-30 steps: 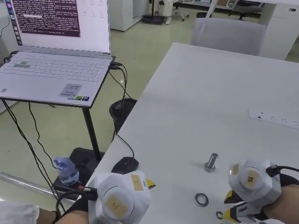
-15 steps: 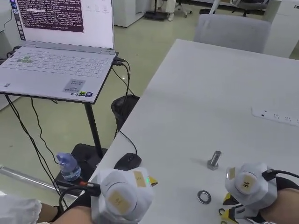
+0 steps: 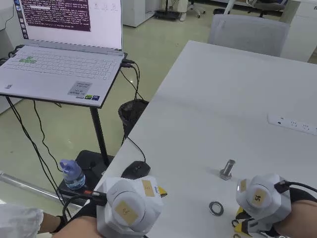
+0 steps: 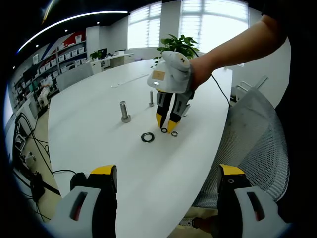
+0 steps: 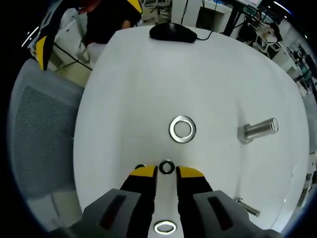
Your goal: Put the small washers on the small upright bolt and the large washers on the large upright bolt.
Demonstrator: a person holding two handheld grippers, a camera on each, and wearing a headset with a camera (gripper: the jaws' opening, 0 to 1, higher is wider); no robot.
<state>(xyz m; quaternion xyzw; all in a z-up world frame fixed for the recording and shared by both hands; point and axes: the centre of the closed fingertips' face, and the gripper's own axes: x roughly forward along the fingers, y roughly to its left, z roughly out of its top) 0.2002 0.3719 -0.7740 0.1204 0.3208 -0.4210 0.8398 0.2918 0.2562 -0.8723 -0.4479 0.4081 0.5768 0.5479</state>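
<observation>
**Right gripper view: narrow tongs [image 5: 167,174] straddle a small washer [image 5: 167,167]**

The right tongs stand narrow, one yellow tip on either side of the small washer, which lies on the white table [image 5: 148,89]. I cannot tell whether they pinch it. A large washer [image 5: 182,129] lies just ahead of the tips. The large bolt [image 5: 257,130] stands upright near it, and the small bolt [image 4: 151,98] stands farther back. The left tongs [image 4: 167,171] gape wide at the table's edge, holding nothing.

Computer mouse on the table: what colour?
Black computer mouse, clearest in the right gripper view.
</observation>
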